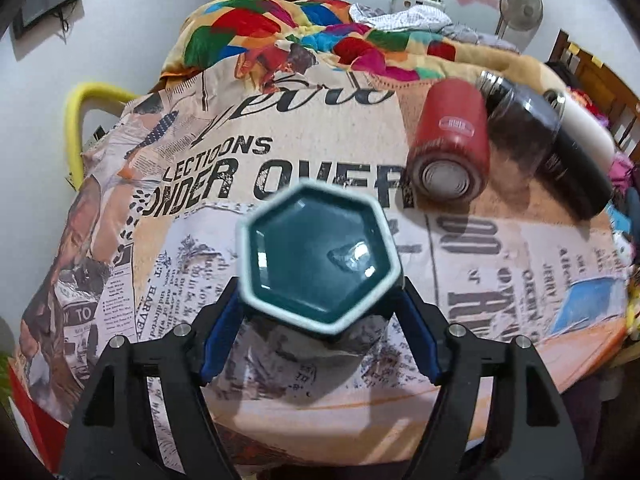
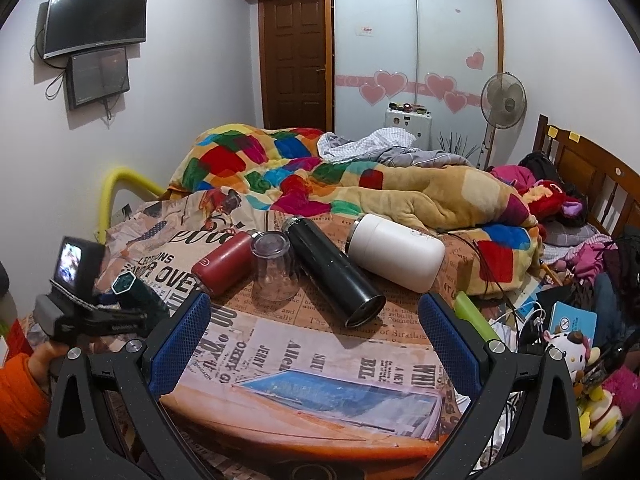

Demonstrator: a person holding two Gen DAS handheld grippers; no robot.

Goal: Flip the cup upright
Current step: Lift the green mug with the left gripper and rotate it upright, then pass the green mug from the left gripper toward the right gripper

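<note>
Two grippers over a round table (image 2: 360, 364) draped in a newspaper-print cloth. Left gripper (image 1: 320, 312) pinching a teal hexagonal cup (image 1: 320, 256) between its blue pads (image 1: 218, 336), cup raised off the cloth near the table's left edge, a glossy hexagonal face ringed by a pale rim turned toward the wrist camera; mouth or base not distinguishable. Same cup (image 2: 138, 294) in the right wrist view, lying roughly level in the grip at far left. Right gripper (image 2: 314, 338) spread wide, nothing between its fingers, held above the near part of the table. Farther back, lying on their sides: red flask (image 2: 222, 264), black flask (image 2: 332, 272), white flask (image 2: 396, 252). Clear glass (image 2: 275, 266) standing mouth down between red and black flasks. Patchwork blanket (image 2: 280, 164) on the bed beyond.
</note>
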